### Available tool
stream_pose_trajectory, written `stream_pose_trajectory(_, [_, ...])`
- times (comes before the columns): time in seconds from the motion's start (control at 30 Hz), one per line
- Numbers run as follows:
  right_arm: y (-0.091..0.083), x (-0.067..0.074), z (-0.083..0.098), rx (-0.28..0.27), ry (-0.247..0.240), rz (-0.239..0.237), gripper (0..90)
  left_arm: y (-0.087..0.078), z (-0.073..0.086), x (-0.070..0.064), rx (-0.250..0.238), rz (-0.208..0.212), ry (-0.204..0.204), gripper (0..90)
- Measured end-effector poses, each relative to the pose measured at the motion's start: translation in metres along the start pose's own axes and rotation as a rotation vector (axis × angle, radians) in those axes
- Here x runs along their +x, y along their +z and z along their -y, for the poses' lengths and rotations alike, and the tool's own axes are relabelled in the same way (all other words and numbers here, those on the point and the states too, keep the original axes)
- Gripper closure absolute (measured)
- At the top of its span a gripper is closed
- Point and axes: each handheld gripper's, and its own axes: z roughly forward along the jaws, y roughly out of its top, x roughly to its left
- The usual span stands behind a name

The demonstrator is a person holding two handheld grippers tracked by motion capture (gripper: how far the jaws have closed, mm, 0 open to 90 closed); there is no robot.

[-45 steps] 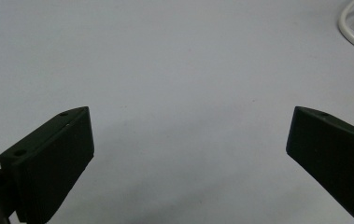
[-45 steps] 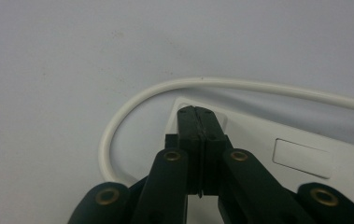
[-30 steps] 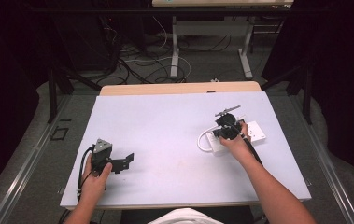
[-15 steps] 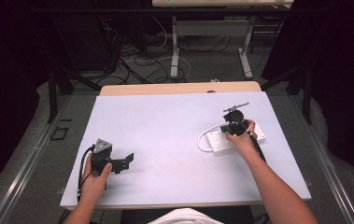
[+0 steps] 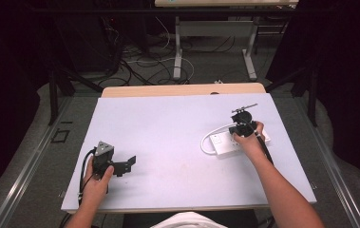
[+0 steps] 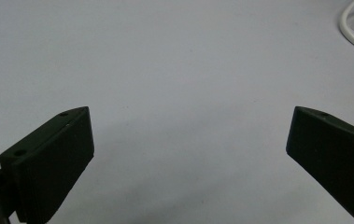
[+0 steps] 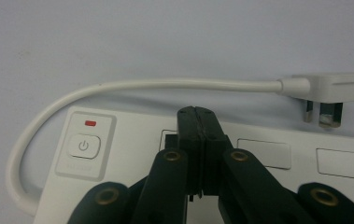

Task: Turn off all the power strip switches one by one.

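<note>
Right claw poised over the power strip's first socket

At right of centre in the high view, the white power strip [image 5: 226, 142] lies on the table [image 5: 168, 128], its plug [image 7: 326, 91] loose beside it. The right claw [image 7: 198, 116] is fully closed, gripping nothing, its tip over the strip just right of the power button [image 7: 84, 145]. For a clean press, shift squarely over the button and push straight down. The left claw [image 6: 188, 135] rests wide open and empty at lower left.
</note>
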Motion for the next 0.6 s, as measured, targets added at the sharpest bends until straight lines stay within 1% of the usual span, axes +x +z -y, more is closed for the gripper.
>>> stream_pose_trajectory(0.07, [0.0002, -0.0012, 0.0001, 0.0, 0.001, 0.01, 90.0, -0.0001, 0.0, 0.0, 0.001, 0.001, -0.001, 0.9])
stream_pose_trajectory(0.13, [0.0, -0.0021, 0.0006, 0.004, 0.011, 0.007, 90.0, -0.0002, 0.0, 0.0, 0.001, 0.0, -0.001, 0.9])
stream_pose_trajectory(0.23, [0.0004, -0.0037, 0.0009, 0.005, 0.005, 0.01, 90.0, -0.0003, 0.0, 0.0, 0.001, 0.0, -0.001, 0.9])
stream_pose_trajectory(0.57, [0.0008, -0.0058, 0.0016, 0.012, 0.023, 0.016, 90.0, -0.0003, 0.0, -0.0001, -0.003, -0.001, 0.0, 0.9])
stream_pose_trajectory(0.6, [0.0007, -0.0062, 0.0017, 0.01, 0.022, 0.017, 90.0, 0.0002, 0.0003, -0.0004, -0.011, -0.003, -0.001, 0.9])
